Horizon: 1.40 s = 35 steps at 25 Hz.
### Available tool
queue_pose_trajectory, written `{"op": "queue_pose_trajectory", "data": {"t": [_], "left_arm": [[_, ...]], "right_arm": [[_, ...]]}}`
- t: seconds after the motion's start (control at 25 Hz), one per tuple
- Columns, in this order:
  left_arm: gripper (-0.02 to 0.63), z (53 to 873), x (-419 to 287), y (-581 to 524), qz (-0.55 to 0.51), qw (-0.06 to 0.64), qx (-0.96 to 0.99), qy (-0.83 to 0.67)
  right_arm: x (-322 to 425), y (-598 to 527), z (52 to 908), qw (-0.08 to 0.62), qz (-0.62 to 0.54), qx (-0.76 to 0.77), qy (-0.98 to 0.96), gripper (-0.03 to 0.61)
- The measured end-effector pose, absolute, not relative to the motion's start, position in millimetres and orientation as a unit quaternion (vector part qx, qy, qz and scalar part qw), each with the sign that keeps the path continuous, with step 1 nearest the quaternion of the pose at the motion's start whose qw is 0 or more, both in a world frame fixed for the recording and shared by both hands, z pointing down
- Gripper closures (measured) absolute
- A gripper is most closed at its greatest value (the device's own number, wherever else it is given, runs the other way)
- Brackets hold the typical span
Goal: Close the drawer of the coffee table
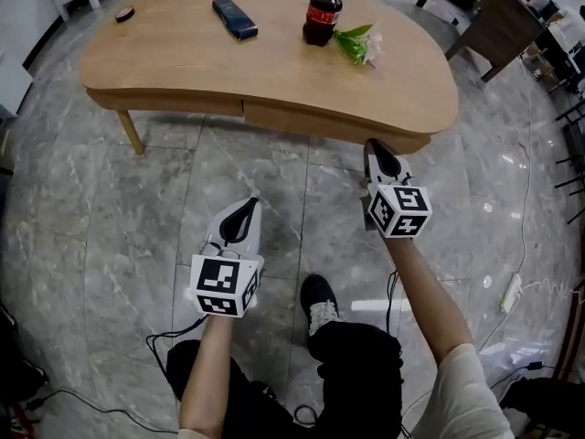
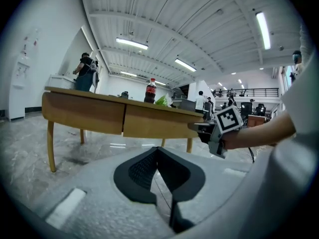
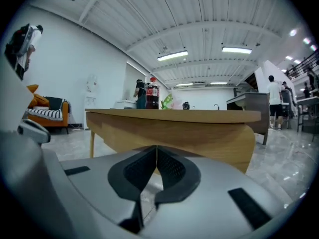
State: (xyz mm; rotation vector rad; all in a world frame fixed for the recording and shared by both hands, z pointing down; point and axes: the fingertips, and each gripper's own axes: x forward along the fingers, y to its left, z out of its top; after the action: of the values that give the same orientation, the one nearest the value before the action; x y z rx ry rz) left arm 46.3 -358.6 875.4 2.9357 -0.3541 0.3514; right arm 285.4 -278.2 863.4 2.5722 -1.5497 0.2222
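The wooden coffee table (image 1: 183, 53) fills the top of the head view. Its drawer front (image 1: 311, 123) runs along the near apron, right of a seam, about in line with the rest of the apron. My right gripper (image 1: 377, 144) is shut with nothing in it, its tips right at the drawer front near its right end; whether they touch I cannot tell. The right gripper view shows its closed tips (image 3: 156, 146) just below the apron (image 3: 199, 133). My left gripper (image 1: 249, 201) hangs back over the floor, shut and empty. The left gripper view shows the drawer front (image 2: 154, 123) and my right gripper (image 2: 195, 126) against it.
On the table stand a cola bottle (image 1: 322, 12), a dark remote (image 1: 235, 17), a small dark object (image 1: 124, 14) and a green sprig (image 1: 356, 42). The person's shoe (image 1: 320, 302) is on the marble floor below. A power strip (image 1: 510, 293) and cables lie at the right.
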Motion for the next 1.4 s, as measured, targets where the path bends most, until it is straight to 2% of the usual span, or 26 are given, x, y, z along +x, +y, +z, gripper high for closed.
{"op": "queue_pose_trajectory", "data": {"t": [0.16,0.28,0.48,0.72,1.0,1.4], "left_arm": [[0.606,829.7,62.3,-382.9,0.119,0.070,0.982,-0.131],[0.606,790.6,53.2,-374.0,0.163,0.088,0.974,-0.131],[0.606,692.8,57.9,-356.4,0.190,0.122,0.966,-0.122],[0.606,585.8,73.5,-327.1,0.204,0.117,0.967,-0.100],[0.606,481.8,60.4,-274.1,0.214,0.096,0.969,-0.073],[0.606,411.5,-3.0,-198.1,0.237,0.083,0.967,-0.041]], "right_arm": [[290.6,-275.1,848.4,0.081,0.087,0.834,-0.539,0.561],[273.4,-246.0,839.5,0.086,0.153,0.826,-0.536,0.561],[248.5,-205.8,784.4,0.115,0.208,0.807,-0.540,0.561],[228.9,-163.0,709.0,0.131,0.255,0.791,-0.540,0.561],[202.7,-129.5,608.0,0.048,0.314,0.800,-0.508,0.561],[113.5,-73.0,489.1,0.004,0.312,0.819,-0.482,0.561]]}}
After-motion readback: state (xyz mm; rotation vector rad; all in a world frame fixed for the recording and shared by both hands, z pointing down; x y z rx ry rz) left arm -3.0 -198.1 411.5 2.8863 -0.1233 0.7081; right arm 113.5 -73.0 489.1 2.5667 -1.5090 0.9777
